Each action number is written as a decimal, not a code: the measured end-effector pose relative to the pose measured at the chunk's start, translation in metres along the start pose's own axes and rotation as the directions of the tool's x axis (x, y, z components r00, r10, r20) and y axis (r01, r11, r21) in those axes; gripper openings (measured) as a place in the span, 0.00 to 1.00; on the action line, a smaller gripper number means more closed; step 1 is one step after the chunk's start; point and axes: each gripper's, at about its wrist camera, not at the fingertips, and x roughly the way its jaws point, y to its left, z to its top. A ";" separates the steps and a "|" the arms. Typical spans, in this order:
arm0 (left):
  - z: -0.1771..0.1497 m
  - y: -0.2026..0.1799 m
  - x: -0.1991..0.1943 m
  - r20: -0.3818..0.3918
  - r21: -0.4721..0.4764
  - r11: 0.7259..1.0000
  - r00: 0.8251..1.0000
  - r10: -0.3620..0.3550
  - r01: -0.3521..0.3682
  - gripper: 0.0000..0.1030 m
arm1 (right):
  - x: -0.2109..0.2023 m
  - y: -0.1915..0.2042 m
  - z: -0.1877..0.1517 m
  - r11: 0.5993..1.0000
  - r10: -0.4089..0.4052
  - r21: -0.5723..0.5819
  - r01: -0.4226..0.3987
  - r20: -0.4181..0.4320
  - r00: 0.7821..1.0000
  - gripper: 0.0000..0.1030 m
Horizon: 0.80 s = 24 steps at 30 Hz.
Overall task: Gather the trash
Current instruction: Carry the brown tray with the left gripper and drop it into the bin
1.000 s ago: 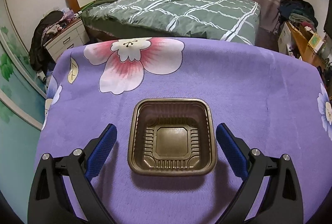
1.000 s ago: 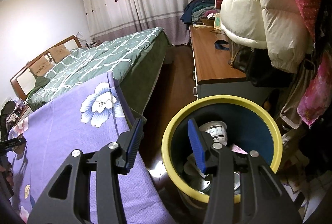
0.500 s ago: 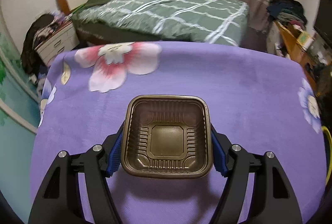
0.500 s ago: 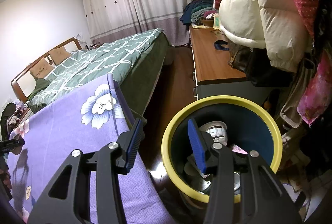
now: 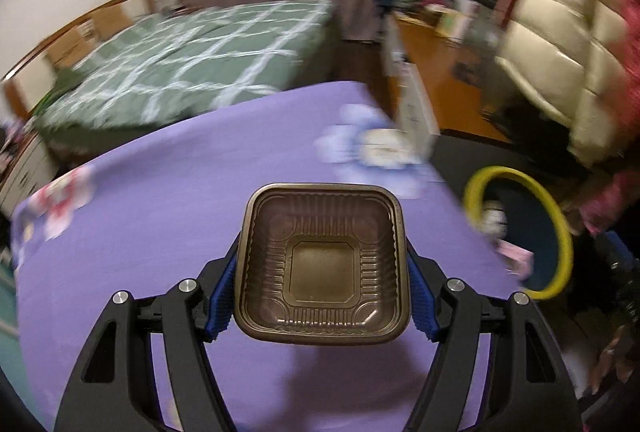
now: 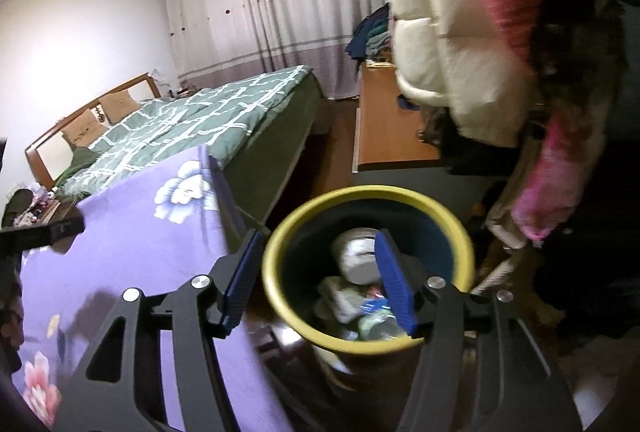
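My left gripper point(image 5: 322, 284) is shut on a brown ribbed plastic tray point(image 5: 322, 264) and holds it lifted above the purple flowered tablecloth point(image 5: 160, 216). The tray is upright and empty. A yellow-rimmed dark blue trash bin point(image 5: 554, 228) stands to the right, below the table edge. In the right wrist view the same bin point(image 6: 368, 346) holds several pieces of trash, among them a white cup point(image 6: 356, 256). My right gripper point(image 6: 318, 280) is open and empty, straddling the bin's left rim from above.
A bed with a green checked quilt point(image 6: 200, 120) lies behind the table. A wooden desk point(image 6: 388, 128) and hanging white and pink coats point(image 6: 460, 44) crowd the right side. The left gripper's body shows at the right wrist view's left edge point(image 6: 40, 232).
My left gripper closed on the brown tray, lifted it off the cloth and swung right towards the bin. My right gripper opened a little wider and shifted over the bin.
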 end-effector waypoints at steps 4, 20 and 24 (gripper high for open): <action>0.007 -0.072 0.009 -0.012 0.083 0.993 0.996 -0.085 0.085 0.67 | -0.019 -0.036 -0.008 0.999 -0.025 0.040 0.025 -0.003 1.000 0.56; 0.011 -0.259 0.100 -0.190 0.249 0.940 0.963 -0.191 0.236 0.68 | -0.035 -0.122 -0.019 0.982 -0.064 0.177 0.062 0.008 0.998 0.61; 0.007 -0.270 0.120 -0.220 0.260 0.940 0.961 -0.167 0.222 0.68 | -0.031 -0.131 -0.020 0.979 -0.064 0.194 0.063 -0.001 0.998 0.61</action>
